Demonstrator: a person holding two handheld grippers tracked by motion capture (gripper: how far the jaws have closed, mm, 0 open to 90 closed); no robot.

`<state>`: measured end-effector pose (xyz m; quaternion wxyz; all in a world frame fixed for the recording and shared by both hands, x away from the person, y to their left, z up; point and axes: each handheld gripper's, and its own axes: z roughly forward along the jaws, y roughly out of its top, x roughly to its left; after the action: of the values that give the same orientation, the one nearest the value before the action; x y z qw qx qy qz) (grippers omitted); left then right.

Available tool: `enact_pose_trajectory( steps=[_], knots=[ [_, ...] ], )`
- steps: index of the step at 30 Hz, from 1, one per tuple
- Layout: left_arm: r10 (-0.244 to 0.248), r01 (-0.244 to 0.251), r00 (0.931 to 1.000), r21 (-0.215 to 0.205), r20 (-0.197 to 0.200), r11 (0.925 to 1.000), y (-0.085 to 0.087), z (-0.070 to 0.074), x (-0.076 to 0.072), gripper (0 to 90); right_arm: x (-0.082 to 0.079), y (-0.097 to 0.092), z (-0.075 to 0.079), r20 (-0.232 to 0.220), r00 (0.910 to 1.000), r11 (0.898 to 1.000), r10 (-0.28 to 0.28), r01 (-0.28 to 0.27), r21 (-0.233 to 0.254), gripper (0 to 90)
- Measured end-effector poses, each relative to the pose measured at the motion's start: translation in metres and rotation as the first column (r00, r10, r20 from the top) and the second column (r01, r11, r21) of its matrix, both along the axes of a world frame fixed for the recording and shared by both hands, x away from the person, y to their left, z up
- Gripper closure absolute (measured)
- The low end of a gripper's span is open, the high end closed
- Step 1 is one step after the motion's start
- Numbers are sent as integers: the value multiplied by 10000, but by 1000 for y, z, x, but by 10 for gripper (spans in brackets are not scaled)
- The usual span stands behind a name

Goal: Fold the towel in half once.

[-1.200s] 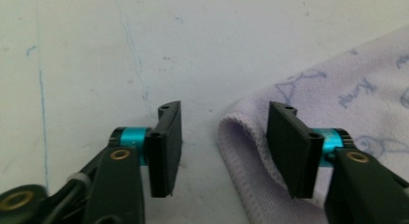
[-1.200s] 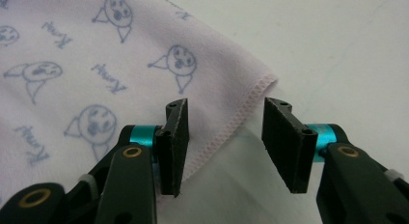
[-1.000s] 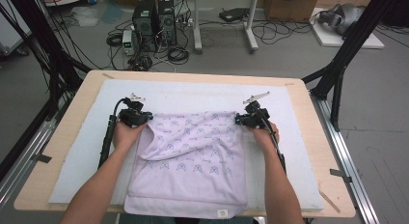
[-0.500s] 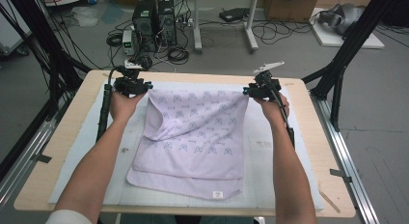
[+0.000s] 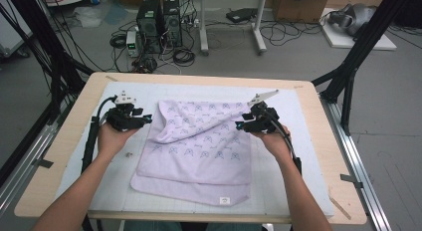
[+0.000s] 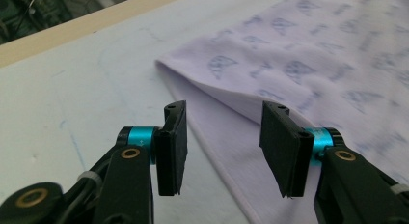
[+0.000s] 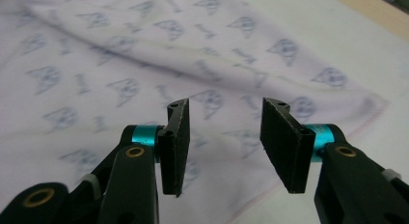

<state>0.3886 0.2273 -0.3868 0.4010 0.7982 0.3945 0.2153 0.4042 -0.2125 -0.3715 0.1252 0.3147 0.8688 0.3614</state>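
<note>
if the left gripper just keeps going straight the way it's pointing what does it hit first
Probably the lilac printed towel. The left gripper, jaws open with nothing between them, looks along the towel's folded edge, which runs through the gap ahead. Depth is unclear, so it might graze the white mat beside that edge instead.

Both grippers, left (image 5: 142, 120) and right (image 5: 242, 125), just opened, fingers empty.

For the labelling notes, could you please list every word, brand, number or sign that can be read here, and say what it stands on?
No text here can be read.
Towel: a repeating blue print of small emblems with lettering under them, too blurred to read in any view.
Small white tag at the towel's near edge: bears a mark, too small to read.
White mat: faint grid lines, no figures.
</note>
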Motion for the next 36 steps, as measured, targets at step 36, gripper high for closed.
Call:
enact_pose_trajectory(
  steps=[36],
  knots=[
    [-3272, 3300, 9420, 278, -751, 9436, 6, -54, -117, 867, -130, 5, -68, -561, 9729, 9738, 2244, -2218, 502, 869]
  ],
)
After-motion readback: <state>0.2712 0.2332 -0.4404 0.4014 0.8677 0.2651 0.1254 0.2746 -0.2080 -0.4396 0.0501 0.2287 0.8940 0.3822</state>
